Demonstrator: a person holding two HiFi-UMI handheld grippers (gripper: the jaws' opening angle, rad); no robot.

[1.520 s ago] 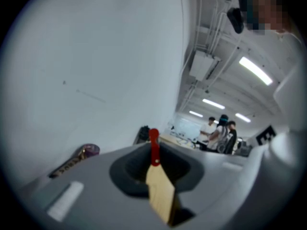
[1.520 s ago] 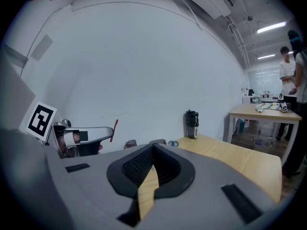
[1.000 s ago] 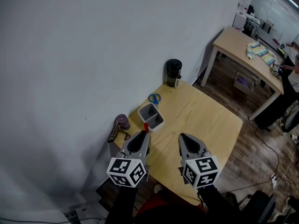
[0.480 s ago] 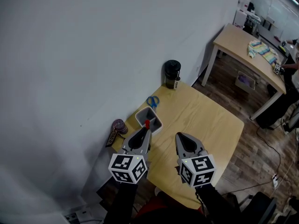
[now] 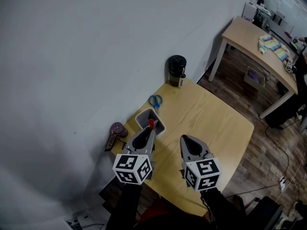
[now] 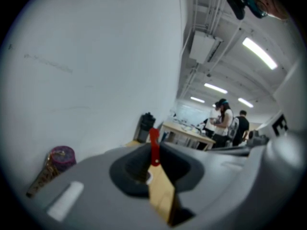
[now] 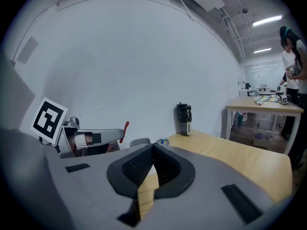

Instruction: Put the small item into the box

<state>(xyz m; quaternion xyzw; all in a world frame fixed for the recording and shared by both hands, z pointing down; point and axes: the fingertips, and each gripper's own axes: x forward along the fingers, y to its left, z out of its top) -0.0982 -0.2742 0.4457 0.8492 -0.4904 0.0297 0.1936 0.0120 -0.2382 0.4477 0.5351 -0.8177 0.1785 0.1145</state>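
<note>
A small red item (image 5: 151,124) sticks up from the tips of my left gripper (image 5: 149,131), which is shut on it. In the head view it hangs over the near part of the open grey box (image 5: 144,115), which stands by the table's wall-side edge. The left gripper view shows the red item (image 6: 154,146) pinched upright between the jaws. My right gripper (image 5: 185,139) hovers beside the left one over the table, shut with nothing in it. Its own view shows the red item (image 7: 125,130) at the left gripper's tip, above the box rim (image 7: 139,141).
Blue scissors (image 5: 155,100) lie just beyond the box. A black bottle (image 5: 177,71) stands at the far corner of the wooden table (image 5: 211,123). A purple round object (image 5: 118,129) sits at the left edge by the wall. Another table and people are at the far right.
My left gripper has carried the red item a little forward, from just short of the box to over its near part. The right gripper has barely moved.
</note>
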